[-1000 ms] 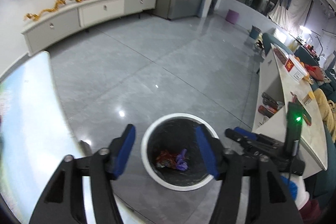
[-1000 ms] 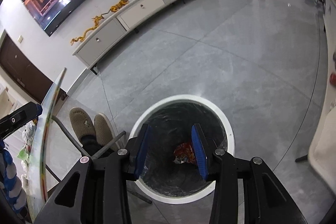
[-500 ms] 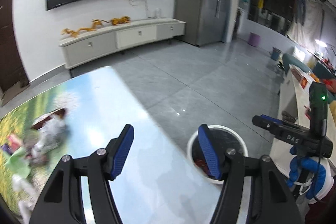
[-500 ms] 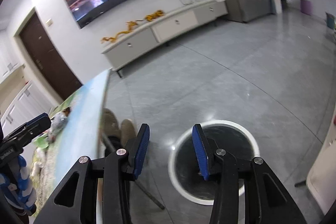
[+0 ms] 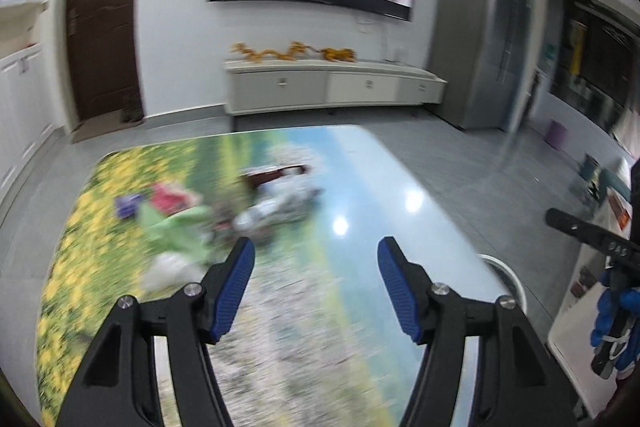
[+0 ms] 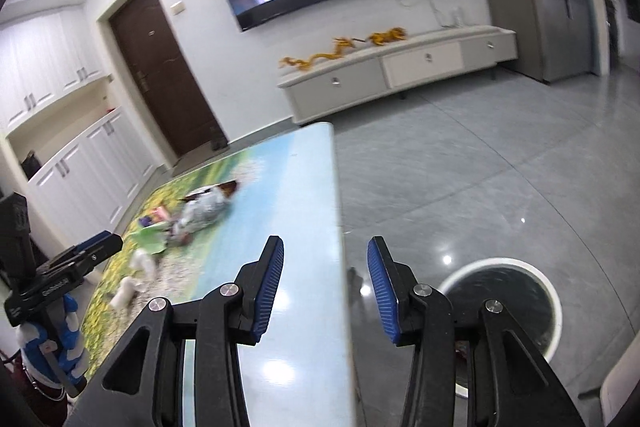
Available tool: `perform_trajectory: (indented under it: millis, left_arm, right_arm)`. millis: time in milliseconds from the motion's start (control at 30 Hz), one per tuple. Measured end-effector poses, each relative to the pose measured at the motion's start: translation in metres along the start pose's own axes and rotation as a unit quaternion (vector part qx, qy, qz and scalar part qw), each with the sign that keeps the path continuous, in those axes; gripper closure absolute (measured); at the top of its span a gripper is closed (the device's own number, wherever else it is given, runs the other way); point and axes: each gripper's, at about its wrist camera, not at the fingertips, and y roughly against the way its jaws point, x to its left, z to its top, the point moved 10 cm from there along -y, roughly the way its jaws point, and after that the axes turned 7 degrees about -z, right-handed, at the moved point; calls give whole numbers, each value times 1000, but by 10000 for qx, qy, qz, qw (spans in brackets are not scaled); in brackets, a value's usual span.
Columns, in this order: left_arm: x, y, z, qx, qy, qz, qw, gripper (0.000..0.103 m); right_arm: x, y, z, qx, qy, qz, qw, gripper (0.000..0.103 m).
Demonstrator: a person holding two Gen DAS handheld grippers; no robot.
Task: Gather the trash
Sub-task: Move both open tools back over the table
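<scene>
While both stand open and empty: left tool [image 5: 316, 269], right tool [image 6: 326, 273], bin [image 6: 552, 301] contents blurred.

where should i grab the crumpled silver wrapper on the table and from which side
Take the crumpled silver wrapper across its narrow middle, probably coming from above with the left gripper, whose jaws are open and empty. It lies flat and long on the table, with green trash against its near-left end, so the right side looks freer.
</scene>
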Motion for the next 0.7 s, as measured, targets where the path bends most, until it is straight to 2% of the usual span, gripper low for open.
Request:
perform_trajectory:
  millis: [200,433,567,700]
  left_arm:
    - [65,29,-21,-28,312,421,9986,41]
    - [124,48,-55,77,659,715,9952,41]
    - [133,49,-69,223,656,729,9949,41]
    - [123,35,-76,388,587,513,9962,41]
  right_arm:
    - [39,0,0,8,264,252,9993,59]
    - [77,-11,-7,137,498,487,9975,59]
    - [90,-23,-15,285,588,584,9961,59]
    - [100,-39,-23,471,660,648,9946,59]
